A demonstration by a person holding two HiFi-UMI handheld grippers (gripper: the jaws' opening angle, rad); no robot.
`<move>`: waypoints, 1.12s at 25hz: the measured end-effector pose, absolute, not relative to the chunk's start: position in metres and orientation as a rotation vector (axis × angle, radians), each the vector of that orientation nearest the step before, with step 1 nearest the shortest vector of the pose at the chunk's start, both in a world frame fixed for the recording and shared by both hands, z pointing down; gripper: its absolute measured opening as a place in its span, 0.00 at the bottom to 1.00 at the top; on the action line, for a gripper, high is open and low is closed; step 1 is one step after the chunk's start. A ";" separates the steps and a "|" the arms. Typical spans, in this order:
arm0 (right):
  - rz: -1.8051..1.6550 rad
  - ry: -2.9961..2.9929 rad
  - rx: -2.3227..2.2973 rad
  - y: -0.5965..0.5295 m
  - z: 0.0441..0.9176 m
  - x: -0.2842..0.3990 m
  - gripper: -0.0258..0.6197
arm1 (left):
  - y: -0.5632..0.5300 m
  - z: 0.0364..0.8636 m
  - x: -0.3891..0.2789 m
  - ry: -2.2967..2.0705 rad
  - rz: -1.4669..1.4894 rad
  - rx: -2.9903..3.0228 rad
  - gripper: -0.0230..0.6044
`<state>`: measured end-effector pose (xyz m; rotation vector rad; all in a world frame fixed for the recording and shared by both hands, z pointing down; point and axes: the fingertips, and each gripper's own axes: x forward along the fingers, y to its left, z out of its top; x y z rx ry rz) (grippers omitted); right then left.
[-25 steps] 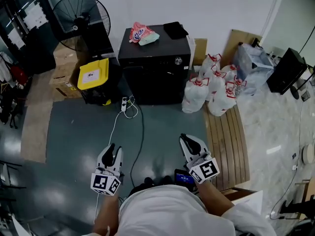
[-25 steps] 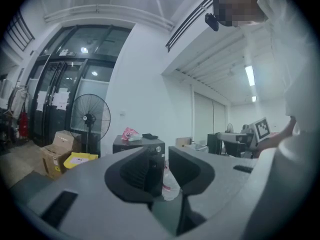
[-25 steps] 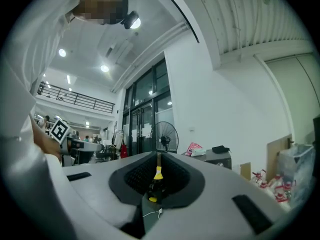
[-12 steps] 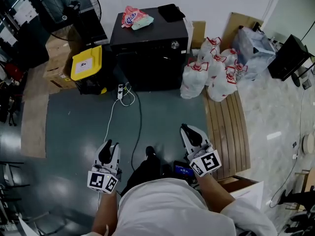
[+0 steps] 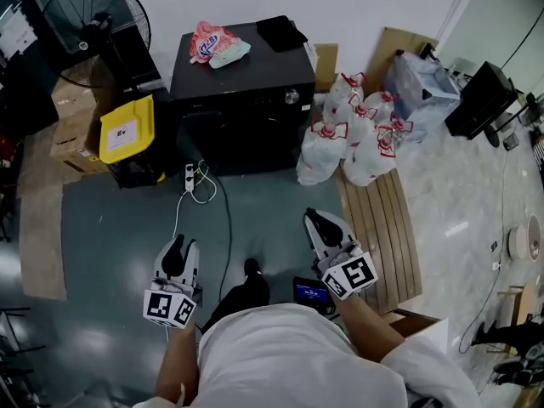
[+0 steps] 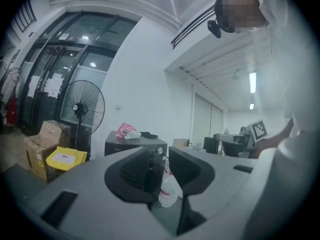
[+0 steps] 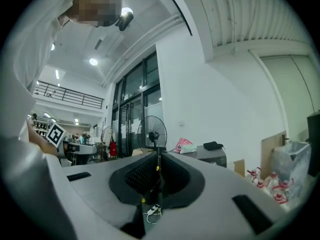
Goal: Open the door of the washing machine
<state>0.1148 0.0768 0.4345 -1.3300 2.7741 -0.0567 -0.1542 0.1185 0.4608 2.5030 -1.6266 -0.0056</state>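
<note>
Left gripper view shows the left gripper's [image 6: 161, 158] smooth grey moulded jaws apart with nothing between them. The right gripper's [image 7: 157, 170] ribbed pads are all but together and empty. Well ahead, against the white wall, stands the boxy black washing machine [image 5: 242, 100], with a crumpled pink packet [image 5: 208, 42] on its flat top. Knotted white plastic bags [image 5: 340, 138] crowd its right side and a yellow-lidded bin [image 5: 127, 130] its left. Only the head view shows the slatted wooden board [image 5: 382, 236].

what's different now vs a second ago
The person has stepped toward the washing machine, one foot now forward, carrying the left gripper and right gripper closer to it. Nothing was gripped or released. Its door stays closed; left jaws stay apart, right together, both empty.
</note>
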 end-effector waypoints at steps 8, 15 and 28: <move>-0.003 2.767 -1.351 -0.010 0.415 0.062 0.11 | 0.021 0.462 -0.202 -1.594 -0.026 2.520 0.23; -0.011 2.790 -1.395 -0.058 0.423 0.041 0.11 | -0.037 0.493 -0.227 -1.542 -0.051 2.483 0.23; -0.057 2.828 -1.318 -0.189 0.441 0.028 0.11 | -0.154 0.530 -0.244 -1.587 0.024 2.386 0.24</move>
